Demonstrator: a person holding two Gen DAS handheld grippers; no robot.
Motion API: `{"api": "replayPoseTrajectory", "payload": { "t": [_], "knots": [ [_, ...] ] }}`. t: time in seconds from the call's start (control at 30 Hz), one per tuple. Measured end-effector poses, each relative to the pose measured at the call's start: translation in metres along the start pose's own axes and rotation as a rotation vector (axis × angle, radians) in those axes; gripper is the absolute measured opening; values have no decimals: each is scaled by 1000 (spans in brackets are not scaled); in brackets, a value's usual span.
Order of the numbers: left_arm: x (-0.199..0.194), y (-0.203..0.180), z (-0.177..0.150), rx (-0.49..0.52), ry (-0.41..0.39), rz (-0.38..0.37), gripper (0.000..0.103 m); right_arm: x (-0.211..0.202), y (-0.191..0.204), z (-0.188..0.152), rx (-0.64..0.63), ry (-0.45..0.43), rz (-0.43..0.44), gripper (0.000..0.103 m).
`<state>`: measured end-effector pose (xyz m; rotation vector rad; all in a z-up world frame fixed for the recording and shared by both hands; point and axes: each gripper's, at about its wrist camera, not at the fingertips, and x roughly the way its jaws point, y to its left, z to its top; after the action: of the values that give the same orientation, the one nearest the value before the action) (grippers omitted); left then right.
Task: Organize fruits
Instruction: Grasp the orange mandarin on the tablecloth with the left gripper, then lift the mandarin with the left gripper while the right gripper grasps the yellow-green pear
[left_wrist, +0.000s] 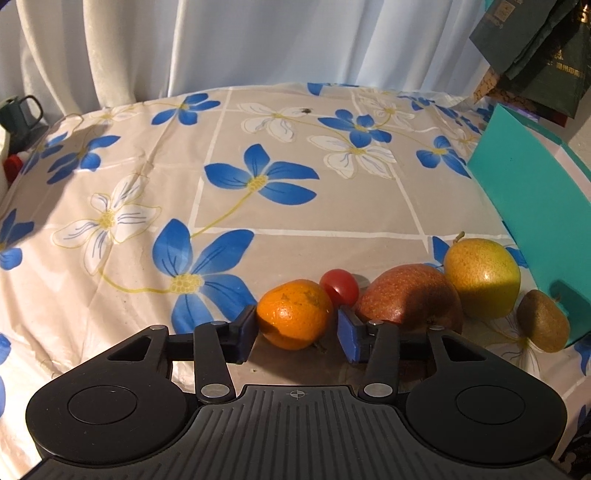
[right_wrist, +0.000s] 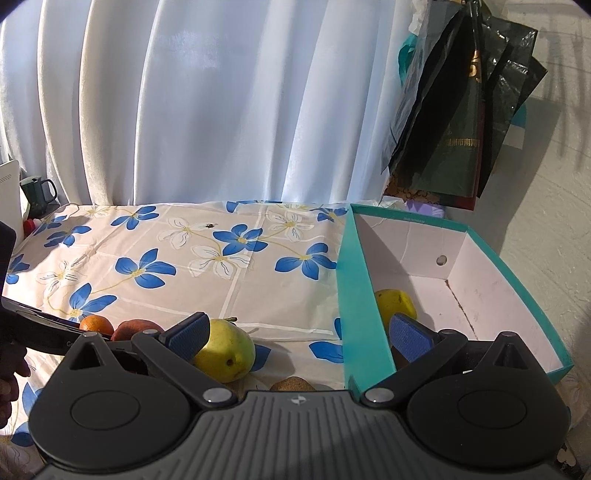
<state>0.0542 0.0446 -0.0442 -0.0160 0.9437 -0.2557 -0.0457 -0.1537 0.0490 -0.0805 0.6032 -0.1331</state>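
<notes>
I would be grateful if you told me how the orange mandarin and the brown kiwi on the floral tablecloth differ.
The round orange mandarin is glossy and bright; the oval brown kiwi is dull and looks fuzzy. The mandarin sits between the open left gripper's blue pads; the kiwi lies apart, beside the teal cardboard box. The mandarin looks larger. Both rest on the floral tablecloth, outside the box.

I see a bench (right_wrist: 110, 258) under a beige cloth printed with blue and white flowers. Pale curtains (right_wrist: 221, 110) hang in folds behind it, daylight glowing through. At right, dark bags (right_wrist: 461, 110) hang against a rough white wall (right_wrist: 554, 184). A dark green mug (right_wrist: 37, 192) stands far left.
</notes>
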Motion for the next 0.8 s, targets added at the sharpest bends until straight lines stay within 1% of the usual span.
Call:
{"api": "replayPoseTrajectory", "payload": {
  "t": [0.17,0.3,0.57,0.7,0.8],
  "knots": [
    [2,-4,0,31,-8,20,47,1,0,0,0,7,-5,103],
    [0,-4,1,21,-6,19,45,1,-1,1,-1,5,-9,103],
    [-44,-10,13,12,-88,-11,45,-5,-1,1,-16,-13,-3,103],
    [-59,-13,16,8,-113,-26,45,-8,3,1,-27,-26,21,103],
    [-67,-13,15,2,-122,-35,45,-6,9,-3,-38,-16,49,103]
  ]
}}
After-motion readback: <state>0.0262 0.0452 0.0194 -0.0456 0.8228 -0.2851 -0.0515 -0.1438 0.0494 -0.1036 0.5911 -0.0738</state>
